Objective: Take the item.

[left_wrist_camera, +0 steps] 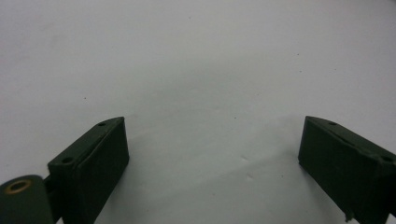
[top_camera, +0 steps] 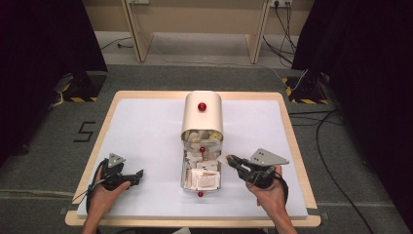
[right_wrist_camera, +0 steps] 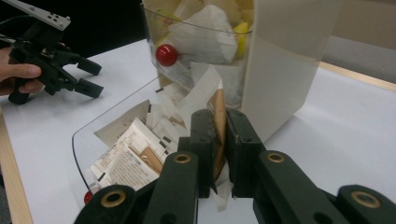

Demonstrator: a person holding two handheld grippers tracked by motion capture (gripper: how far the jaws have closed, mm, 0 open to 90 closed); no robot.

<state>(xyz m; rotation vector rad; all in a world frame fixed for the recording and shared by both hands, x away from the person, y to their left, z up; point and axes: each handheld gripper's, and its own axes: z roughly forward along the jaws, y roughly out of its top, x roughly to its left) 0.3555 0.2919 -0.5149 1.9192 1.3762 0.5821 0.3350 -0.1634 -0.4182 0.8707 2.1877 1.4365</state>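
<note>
Evidently the right gripper (right_wrist_camera: 218, 154) was lifting out a sachet (right_wrist_camera: 218, 122), its jaws pinched tight on it. Just beyond them sat the clear sachet tray (right_wrist_camera: 93, 128); next it needed carrying clear. Farther off, the left gripper (right_wrist_camera: 88, 77) waited with jaws wide, holding nothing.

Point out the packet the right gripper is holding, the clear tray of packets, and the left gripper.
packet (right_wrist_camera: 218, 122): right gripper view, brown strip showing between the jaws.
clear tray (right_wrist_camera: 93, 125): right gripper view, bare transparent wall at its left.
left gripper (top_camera: 138, 176): high view, midway between its open fingertips.
</note>
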